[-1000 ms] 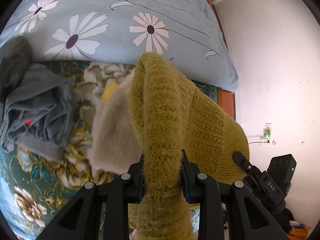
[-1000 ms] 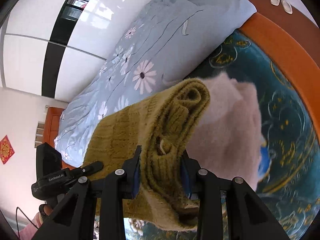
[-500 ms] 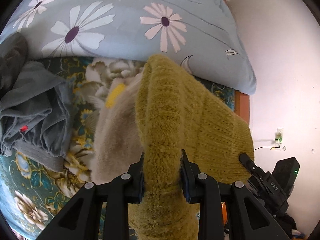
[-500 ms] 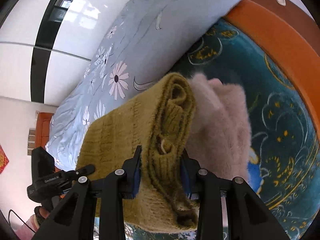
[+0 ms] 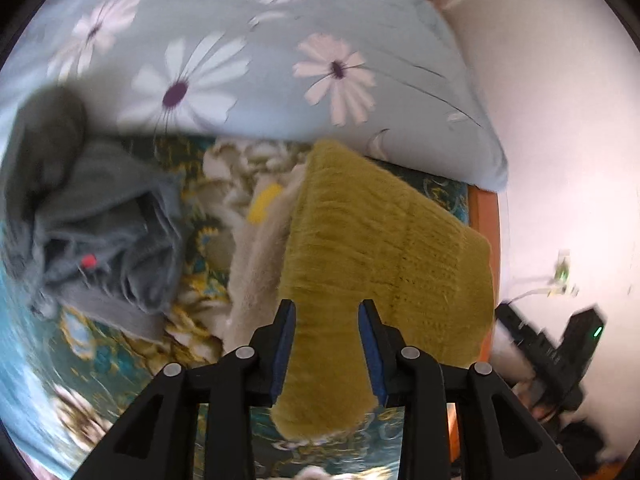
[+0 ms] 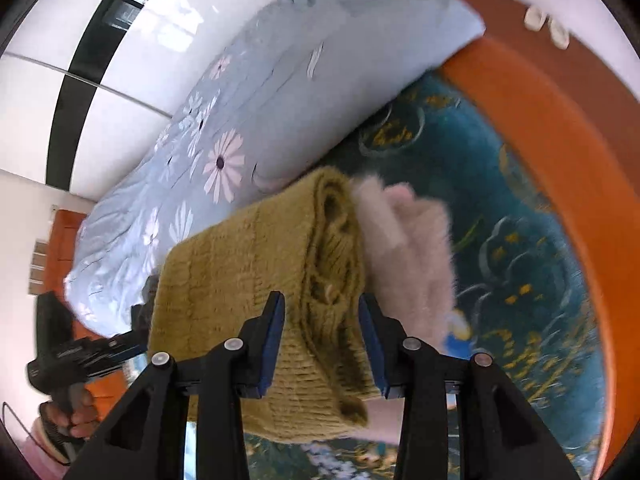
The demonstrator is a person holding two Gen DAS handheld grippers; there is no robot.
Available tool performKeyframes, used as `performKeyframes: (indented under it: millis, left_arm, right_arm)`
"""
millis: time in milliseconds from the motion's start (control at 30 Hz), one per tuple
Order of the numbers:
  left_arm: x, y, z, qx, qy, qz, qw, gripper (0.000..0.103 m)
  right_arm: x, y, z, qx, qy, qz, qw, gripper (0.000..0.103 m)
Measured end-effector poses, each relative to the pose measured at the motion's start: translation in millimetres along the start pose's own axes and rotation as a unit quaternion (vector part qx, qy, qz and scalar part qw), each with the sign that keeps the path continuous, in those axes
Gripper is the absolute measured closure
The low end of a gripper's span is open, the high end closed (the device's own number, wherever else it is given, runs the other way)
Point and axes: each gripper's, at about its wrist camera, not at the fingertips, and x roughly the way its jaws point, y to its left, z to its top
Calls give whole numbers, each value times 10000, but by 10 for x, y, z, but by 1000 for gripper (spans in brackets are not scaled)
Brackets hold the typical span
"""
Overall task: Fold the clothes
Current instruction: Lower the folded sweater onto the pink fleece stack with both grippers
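Note:
A folded mustard-yellow knit sweater (image 5: 384, 248) lies on top of a folded fluffy pale pink garment (image 5: 256, 264) on the bed. My left gripper (image 5: 326, 312) is open, its fingers on either side of the sweater's near end. In the right wrist view the sweater (image 6: 256, 272) lies against the pink garment (image 6: 412, 256). My right gripper (image 6: 322, 304) is open too, its fingers straddling the sweater's folded edge. Whether the pads still touch the knit is unclear.
A crumpled grey garment (image 5: 100, 232) lies to the left on the teal floral bedsheet (image 6: 520, 240). A light blue daisy-print duvet (image 5: 240, 60) is heaped behind. The orange wooden bed frame (image 6: 560, 152) runs along the edge beside a white wall (image 5: 560, 120).
Both grippers, shut on the sweater earlier, have opened. The sweater has come down onto the pink garment and both grippers have drawn back a little.

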Motion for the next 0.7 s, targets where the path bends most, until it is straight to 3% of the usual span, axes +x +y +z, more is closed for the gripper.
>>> performKeyframes:
  millis: [100,233,367,700]
  left_arm:
    - [22,-141,-151,277,37,-169,9995,65]
    - [249,-277,-368,570,316,-174,9977,65]
    - [416,-261,-442,764,349,189,9963,65]
    - [795,-109,-379,585,605,764,9935,65]
  right_arm:
    - [-140,265,-77,-389,-230,160,9989,63]
    - [59,609,-316,-993,202,742,9921,59]
    - [259,440,-367,-926,316,172,9950,59]
    - [506,204,-331,-397,361,148,9985,59]
